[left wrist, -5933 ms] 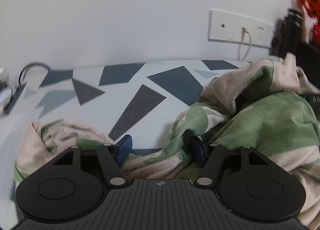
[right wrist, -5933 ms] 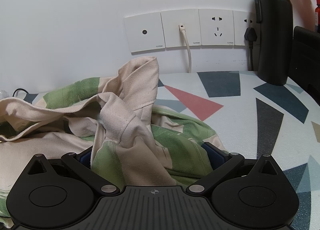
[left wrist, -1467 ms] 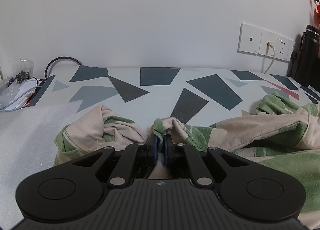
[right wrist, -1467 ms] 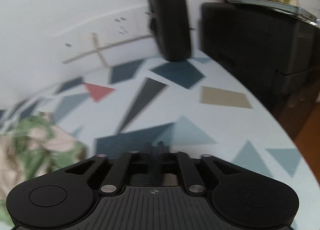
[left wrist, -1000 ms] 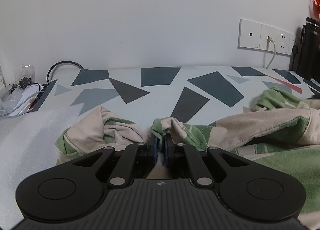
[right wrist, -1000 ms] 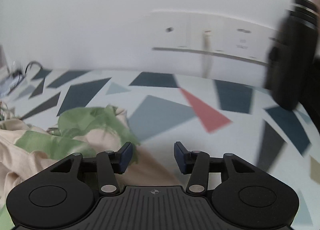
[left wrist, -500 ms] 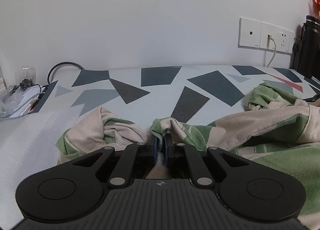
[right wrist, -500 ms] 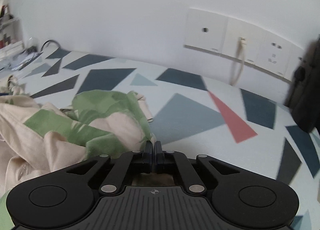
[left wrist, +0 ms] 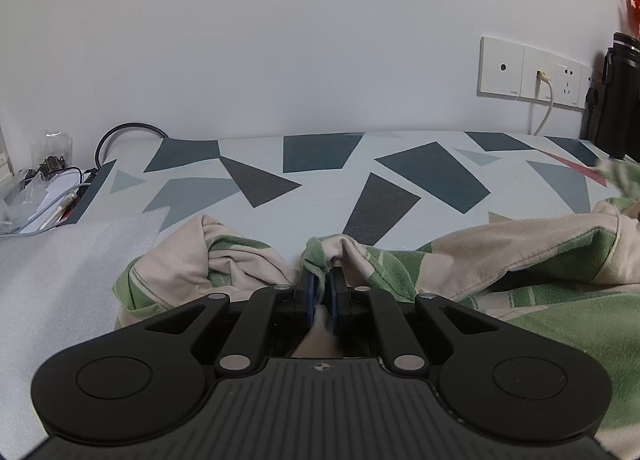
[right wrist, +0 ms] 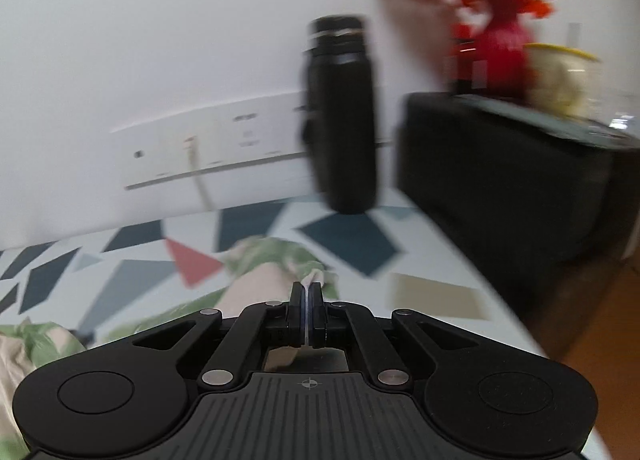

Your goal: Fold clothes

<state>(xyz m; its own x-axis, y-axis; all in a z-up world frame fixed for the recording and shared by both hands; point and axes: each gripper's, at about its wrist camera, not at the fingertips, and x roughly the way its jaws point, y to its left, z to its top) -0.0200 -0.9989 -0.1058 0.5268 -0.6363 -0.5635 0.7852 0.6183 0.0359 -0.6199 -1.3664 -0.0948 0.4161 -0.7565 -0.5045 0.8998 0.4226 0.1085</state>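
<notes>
A: Since half a second ago: right wrist view swung toward the black bottle (right wrist: 342, 116), now straight ahead of the right gripper (right wrist: 306, 290) and heavily blurred. Left wrist view almost unchanged; only the far green end of the garment (left wrist: 500, 260) shifted off toward the right edge.

B: Left gripper (left wrist: 321, 280)?

A: Pressed together on a bunched fold of the green-and-beige garment, cloth pinched between the blue pads (left wrist: 309, 292). More fabric heaped just left of the fingers, a long span running off to the right across the patterned table (left wrist: 320, 188).

B: Right gripper?

A: Closed on a thin pale edge of the same garment (right wrist: 272, 268), fabric visible in the slit between the jaws. Rest of the cloth trailing back and to the left of the claw, lying on the table.

B: Surroundings?

A: Wall sockets (right wrist: 208, 152) ahead-left of the right claw with a white cable hanging. Black cabinet (right wrist: 512, 180) ahead-right, red vase of orange flowers (right wrist: 500, 56) on top, blurred. From the left claw: foam sheet (left wrist: 60, 260) to the left, tangle of cables (left wrist: 48, 188) beyond it.
</notes>
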